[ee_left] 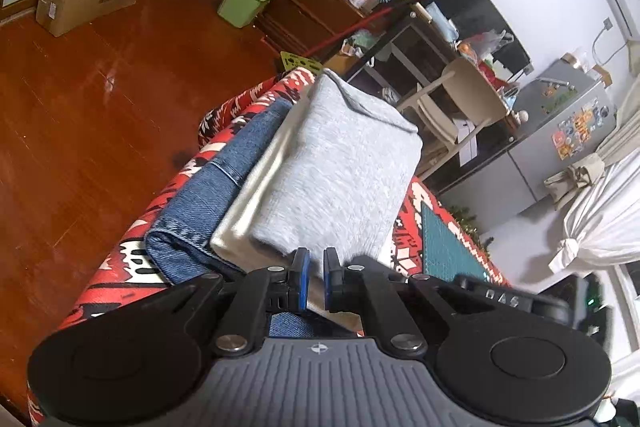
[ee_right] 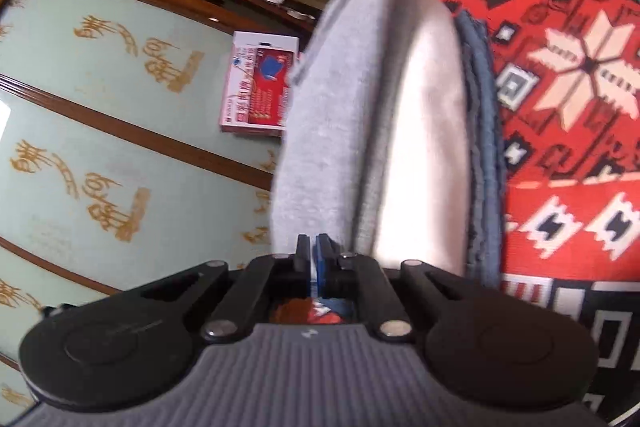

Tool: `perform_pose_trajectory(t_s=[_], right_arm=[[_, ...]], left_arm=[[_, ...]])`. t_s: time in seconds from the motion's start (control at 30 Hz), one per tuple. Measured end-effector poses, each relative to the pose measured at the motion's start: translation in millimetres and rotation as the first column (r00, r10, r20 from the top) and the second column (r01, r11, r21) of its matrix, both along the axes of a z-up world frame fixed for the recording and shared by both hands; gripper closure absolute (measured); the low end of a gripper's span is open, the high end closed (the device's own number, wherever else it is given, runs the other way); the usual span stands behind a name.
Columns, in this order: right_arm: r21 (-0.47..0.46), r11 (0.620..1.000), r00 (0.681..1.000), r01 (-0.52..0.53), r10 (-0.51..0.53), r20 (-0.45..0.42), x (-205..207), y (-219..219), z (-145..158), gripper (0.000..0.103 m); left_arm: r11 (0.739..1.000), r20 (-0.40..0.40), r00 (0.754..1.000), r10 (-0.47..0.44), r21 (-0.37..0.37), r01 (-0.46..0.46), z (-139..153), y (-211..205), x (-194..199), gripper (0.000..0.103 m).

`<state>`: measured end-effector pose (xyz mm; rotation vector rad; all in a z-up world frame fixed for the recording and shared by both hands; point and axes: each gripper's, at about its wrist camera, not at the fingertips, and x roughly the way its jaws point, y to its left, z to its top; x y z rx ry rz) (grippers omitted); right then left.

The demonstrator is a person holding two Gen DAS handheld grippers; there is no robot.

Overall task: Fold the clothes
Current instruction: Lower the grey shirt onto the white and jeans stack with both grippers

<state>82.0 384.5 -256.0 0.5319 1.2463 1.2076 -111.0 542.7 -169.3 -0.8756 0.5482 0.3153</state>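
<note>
Three folded garments lie stacked on the red patterned counter point(ee_left: 120, 259): grey knit top point(ee_left: 340, 171), cream piece point(ee_left: 248, 211), blue denim jeans point(ee_left: 224, 187). Left gripper point(ee_left: 316, 259) fingers stand slightly apart at the grey edge, gripping nothing; right gripper point(ee_right: 313, 247) fingers look nearly closed, any grasp unclear.

My left gripper point(ee_left: 316, 259) points forward and slightly down, its two blue-padded fingers point(ee_left: 301, 281) parallel with a narrow gap between them, nothing clearly pinched there. My right gripper point(ee_right: 313, 247) is rolled sideways, its fingers point(ee_right: 323, 259) drawn almost together, nipping a thin edge of grey cloth point(ee_right: 320, 147).
</note>
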Motion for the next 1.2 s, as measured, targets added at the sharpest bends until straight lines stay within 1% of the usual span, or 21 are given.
perform_pose_trajectory(t_s=[0.03, 0.1, 0.17, 0.23, 0.3, 0.37, 0.4, 0.43, 0.47, 0.53, 0.63, 0.67, 0.73, 0.8, 0.93, 1.03, 1.07, 1.1, 1.13, 1.2], right_arm=[[-0.004, 1.000, 1.000, 0.003, -0.003, -0.005, 1, -4, -2, 0.101], [-0.010, 1.000, 1.000, 0.007, -0.008, -0.011, 3, -12, -3, 0.102], [-0.005, 1.000, 1.000, 0.011, -0.011, -0.004, 6, -17, 1, 0.098], [0.003, 1.000, 1.000, 0.020, -0.020, 0.010, 9, -16, 7, 0.097], [0.020, 0.999, 0.999, 0.025, -0.025, 0.019, 12, -14, 15, 0.097], [0.034, 0.999, 0.999, 0.022, -0.023, 0.029, 15, -6, 24, 0.096], [0.039, 0.999, 0.999, 0.019, -0.020, 0.034, 15, -1, 28, 0.096], [0.043, 0.999, 0.999, 0.015, -0.017, 0.039, 16, 3, 31, 0.096], [0.047, 0.999, 0.999, 0.012, -0.014, 0.042, 16, 7, 33, 0.096], [0.057, 0.998, 0.999, 0.007, -0.009, 0.044, 17, 11, 38, 0.096], [0.060, 0.998, 0.999, 0.003, -0.006, 0.041, 15, 19, 38, 0.096], [0.060, 0.998, 0.999, 0.002, -0.005, 0.040, 14, 21, 38, 0.096], [0.060, 0.998, 0.999, 0.001, -0.003, 0.037, 13, 26, 37, 0.096], [0.060, 0.998, 0.999, -0.001, -0.001, 0.034, 11, 31, 36, 0.096], [0.059, 0.998, 1.000, -0.004, 0.003, 0.026, 8, 41, 33, 0.096], [0.058, 0.998, 1.000, 0.001, -0.001, 0.002, 6, 48, 23, 0.096], [0.059, 0.998, 1.000, 0.004, -0.003, -0.002, 6, 50, 21, 0.096], [0.059, 0.998, 1.000, 0.006, -0.006, -0.004, 6, 52, 19, 0.096], [0.059, 0.998, 1.000, 0.008, -0.008, -0.006, 6, 54, 17, 0.096], [0.057, 0.998, 1.000, 0.011, -0.010, -0.009, 5, 57, 15, 0.096]], left_arm=[[1.000, 0.013, 1.000, 0.006, -0.001, -0.006, 1, 2, -3, 0.098], [1.000, 0.040, 0.999, 0.023, -0.001, -0.023, 4, 8, -7, 0.097], [0.999, 0.065, 0.997, 0.047, -0.001, -0.047, 7, 19, -9, 0.097], [0.997, 0.096, 0.993, 0.067, -0.030, -0.064, 4, 31, -6, 0.097], [0.995, 0.142, 0.987, 0.070, -0.085, -0.058, 0, 44, -1, 0.097], [0.993, 0.175, 0.983, 0.063, -0.105, -0.045, -4, 53, 3, 0.093], [0.993, 0.176, 0.982, 0.064, -0.104, -0.046, -6, 57, 6, 0.085], [0.993, 0.176, 0.982, 0.063, -0.110, -0.043, -11, 61, 8, 0.079], [0.992, 0.175, 0.983, 0.059, -0.121, -0.038, -16, 65, 11, 0.079], [0.981, 0.195, 0.979, 0.064, -0.191, -0.027, -30, 75, 13, 0.079], [0.953, 0.267, 0.960, 0.085, -0.303, 0.001, -49, 84, 12, 0.079], [0.946, 0.286, 0.954, 0.088, -0.325, 0.010, -53, 85, 12, 0.079], [0.940, 0.308, 0.948, 0.077, -0.338, 0.034, -58, 84, 13, 0.079], [0.937, 0.305, 0.949, 0.074, -0.347, 0.039, -63, 83, 15, 0.078], [0.914, 0.325, 0.941, 0.096, -0.403, 0.046, -72, 85, 12, 0.078], [0.904, 0.328, 0.939, 0.106, -0.426, 0.047, -75, 83, 8, 0.078], [0.903, 0.327, 0.939, 0.109, -0.428, 0.044, -76, 82, 6, 0.078], [0.905, 0.325, 0.939, 0.111, -0.424, 0.039, -76, 80, 5, 0.081], [0.909, 0.321, 0.940, 0.113, -0.416, 0.033, -75, 79, 5, 0.084], [0.916, 0.309, 0.944, 0.116, -0.401, 0.019, -71, 77, 4, 0.087]])
